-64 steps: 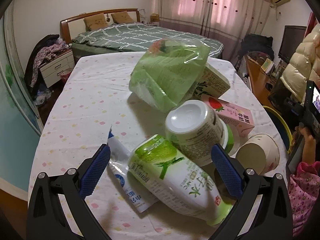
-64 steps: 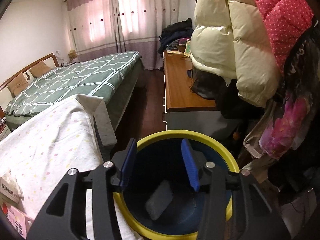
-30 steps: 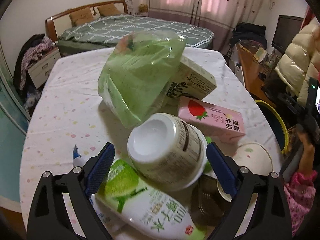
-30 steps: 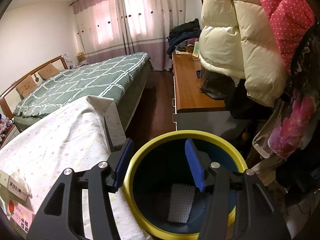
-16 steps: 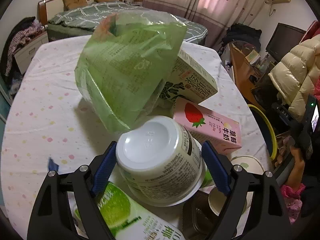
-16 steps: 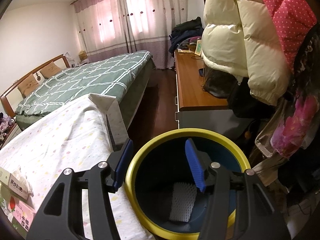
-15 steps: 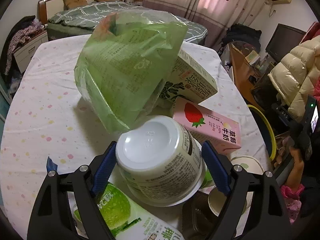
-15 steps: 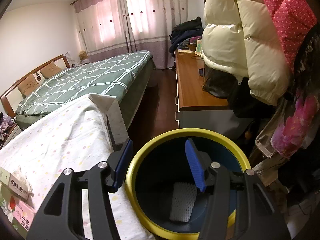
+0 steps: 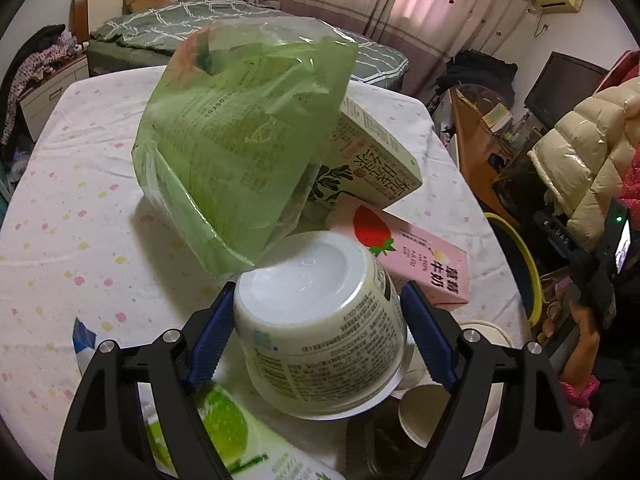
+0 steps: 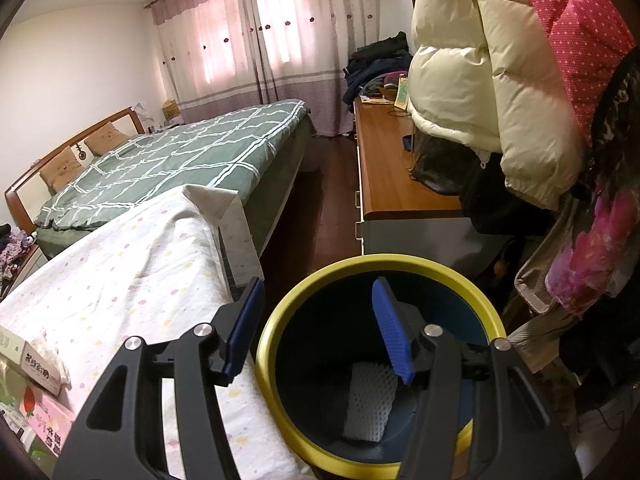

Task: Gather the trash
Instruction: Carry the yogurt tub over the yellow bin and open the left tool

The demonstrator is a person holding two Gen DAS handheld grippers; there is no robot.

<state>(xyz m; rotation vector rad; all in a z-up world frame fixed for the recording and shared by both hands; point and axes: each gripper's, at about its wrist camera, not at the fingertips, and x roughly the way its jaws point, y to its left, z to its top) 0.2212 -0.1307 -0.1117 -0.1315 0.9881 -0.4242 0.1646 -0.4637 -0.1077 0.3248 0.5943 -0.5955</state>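
the left tool now straddles the overturned white cup lying on its side on the counter. its jaws have just been closing, with the cup between them: a second ago the blue pads stood clear on both sides, and now the left pad touches the cup's wall while the right pad sits just beside it with a thin gap. i read that as a grasp nearly made but not yet firm, so the cup is about to become the next piece of trash carried off. under the cup lies a green-printed carton; behind it a pink strawberry milk box, a tea carton, and a green plastic bag leaning over them. a paper cup sits at the lower right.

the right tool has kept still, its jaws partly apart and holding nothing, above the yellow-rimmed bin that stands just beside the counter's edge.

only the right wrist view looks into the bin, where a white mesh wrapper rests on the bottom. the left wrist view shows just a sliver of the bin's rim at the far right, but it alone shows the pile left to clear. farther off, a bed and curtains fill the room.
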